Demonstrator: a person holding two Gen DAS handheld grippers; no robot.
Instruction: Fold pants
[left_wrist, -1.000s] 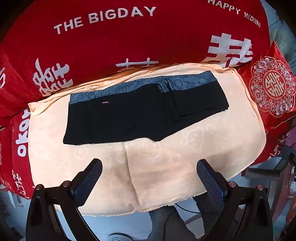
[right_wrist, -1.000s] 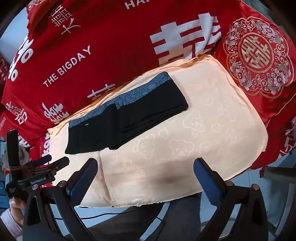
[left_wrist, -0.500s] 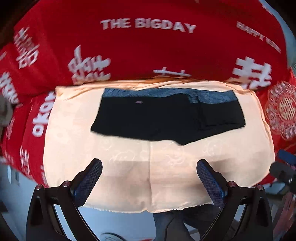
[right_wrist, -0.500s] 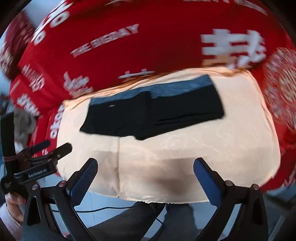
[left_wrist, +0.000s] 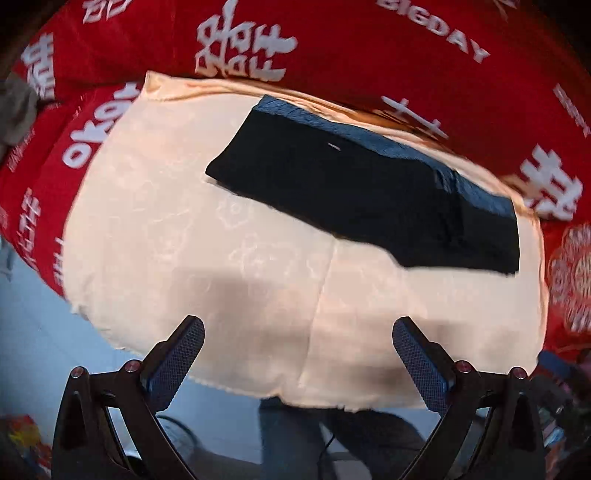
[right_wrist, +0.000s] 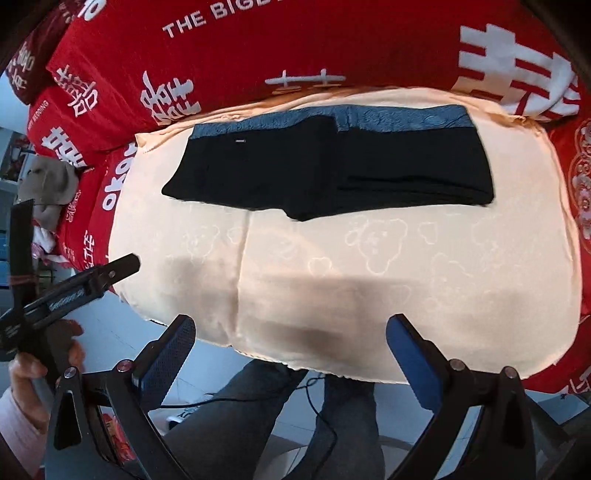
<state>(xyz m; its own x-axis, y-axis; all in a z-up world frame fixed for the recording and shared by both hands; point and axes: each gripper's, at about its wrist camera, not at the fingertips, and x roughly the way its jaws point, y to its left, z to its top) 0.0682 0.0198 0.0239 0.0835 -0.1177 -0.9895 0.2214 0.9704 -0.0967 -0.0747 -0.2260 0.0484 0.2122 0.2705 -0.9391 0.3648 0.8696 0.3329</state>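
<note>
Black pants with a blue-grey patterned waistband lie folded flat along the far edge of a peach cloth; the right part shows stacked layers. The same pants run slanted across the left wrist view. My left gripper hovers open over the cloth's near edge, well short of the pants, nothing between its fingers. My right gripper is open too, above the near edge, empty. The left gripper's body, held by a hand, shows at the left of the right wrist view.
A red bedspread with white lettering lies behind and around the peach cloth. An embroidered red cushion sits at the right. A grey-brown garment lies at the far left. The person's legs and a black cable are below the cloth's near edge.
Both views have swung: the left gripper has turned and shifted left, so the pants now slant toward its right. The right gripper has moved to face the pants squarely. Both stay open.
</note>
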